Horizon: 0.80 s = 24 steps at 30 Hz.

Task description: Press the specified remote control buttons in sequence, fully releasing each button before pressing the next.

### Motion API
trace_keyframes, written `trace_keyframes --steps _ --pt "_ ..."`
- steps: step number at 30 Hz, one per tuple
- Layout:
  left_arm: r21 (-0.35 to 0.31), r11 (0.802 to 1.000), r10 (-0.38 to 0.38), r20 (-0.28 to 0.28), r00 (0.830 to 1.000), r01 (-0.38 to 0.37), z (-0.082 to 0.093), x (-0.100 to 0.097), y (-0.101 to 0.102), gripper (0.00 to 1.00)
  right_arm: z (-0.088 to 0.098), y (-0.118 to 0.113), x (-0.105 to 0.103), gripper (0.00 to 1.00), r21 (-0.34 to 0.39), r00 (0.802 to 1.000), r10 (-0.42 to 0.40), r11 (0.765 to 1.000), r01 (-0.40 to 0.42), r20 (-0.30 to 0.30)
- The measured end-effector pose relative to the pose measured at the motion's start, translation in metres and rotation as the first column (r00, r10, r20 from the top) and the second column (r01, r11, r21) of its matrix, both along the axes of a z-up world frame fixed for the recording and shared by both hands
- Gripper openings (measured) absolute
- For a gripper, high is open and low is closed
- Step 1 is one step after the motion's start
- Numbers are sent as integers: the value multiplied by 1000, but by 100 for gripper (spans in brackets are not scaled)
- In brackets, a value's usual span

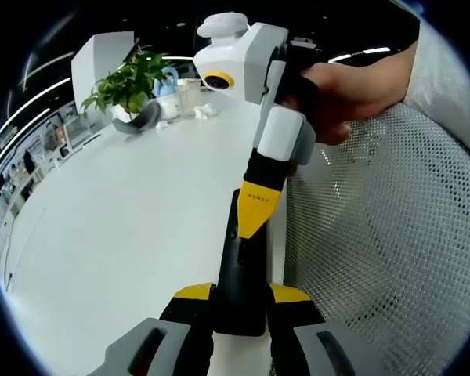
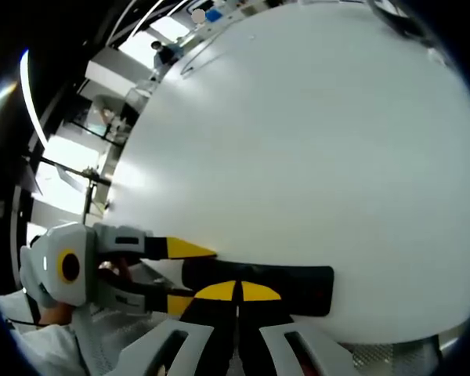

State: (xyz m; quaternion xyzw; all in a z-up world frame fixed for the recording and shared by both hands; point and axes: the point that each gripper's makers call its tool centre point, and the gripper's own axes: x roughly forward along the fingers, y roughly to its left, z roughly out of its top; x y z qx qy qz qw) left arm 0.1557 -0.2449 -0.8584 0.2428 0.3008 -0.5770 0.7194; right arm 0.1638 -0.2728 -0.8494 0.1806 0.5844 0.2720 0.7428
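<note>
The left gripper (image 1: pixel 241 294) clamps the black remote (image 1: pixel 245 266) at the white table's (image 1: pixel 133 211) edge — the right gripper's (image 2: pixel 236 291) closed tips (yellow) press its top.

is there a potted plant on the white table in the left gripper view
Yes, a leafy green potted plant stands at the far end of the white table.

The left gripper (image 1: pixel 241 301) clamps the black remote (image 1: pixel 243 266) over the white tabletop (image 1: pixel 125 227), while the right gripper's (image 1: pixel 254 219) yellow tip touches its face.
</note>
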Motion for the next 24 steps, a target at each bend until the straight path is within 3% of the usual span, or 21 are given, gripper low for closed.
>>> trace_keyframes --steps 24 --pt "-1 1000 3 -4 1000 -3 0 1 0 25 -1 -4 -8 0 -39 999 27 999 -29 -45"
